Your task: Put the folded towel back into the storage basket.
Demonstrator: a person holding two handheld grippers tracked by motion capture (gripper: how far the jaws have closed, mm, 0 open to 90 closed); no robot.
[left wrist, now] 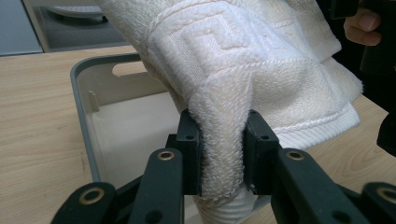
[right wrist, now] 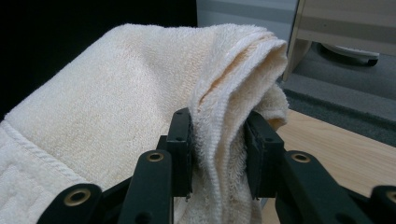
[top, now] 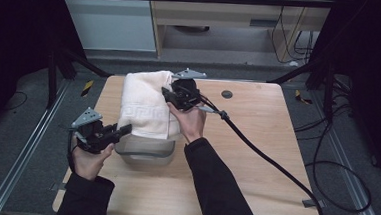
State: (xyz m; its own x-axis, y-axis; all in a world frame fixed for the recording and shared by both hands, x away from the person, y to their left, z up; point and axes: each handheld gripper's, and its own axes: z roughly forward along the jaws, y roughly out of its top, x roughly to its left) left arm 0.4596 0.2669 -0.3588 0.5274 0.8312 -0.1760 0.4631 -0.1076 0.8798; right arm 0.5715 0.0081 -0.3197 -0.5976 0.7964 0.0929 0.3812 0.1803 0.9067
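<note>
A folded cream towel point(top: 145, 105) with a woven key-pattern band is held up over a grey plastic bin point(top: 143, 151) on the wooden table. My left gripper point(top: 125, 130) is shut on the towel's near left corner point(left wrist: 224, 154), just above the bin's left side. My right gripper point(top: 167, 94) is shut on a bunched fold at the towel's right edge point(right wrist: 219, 140), higher and farther back. The towel hides most of the bin; in the left gripper view the bin's inside point(left wrist: 126, 135) looks bare.
The wooden table point(top: 256, 141) has a small dark round hole point(top: 227, 94) behind the right hand. The right gripper's thick black cable point(top: 270, 160) trails across the table to its right front corner. Dark frame legs stand at both sides.
</note>
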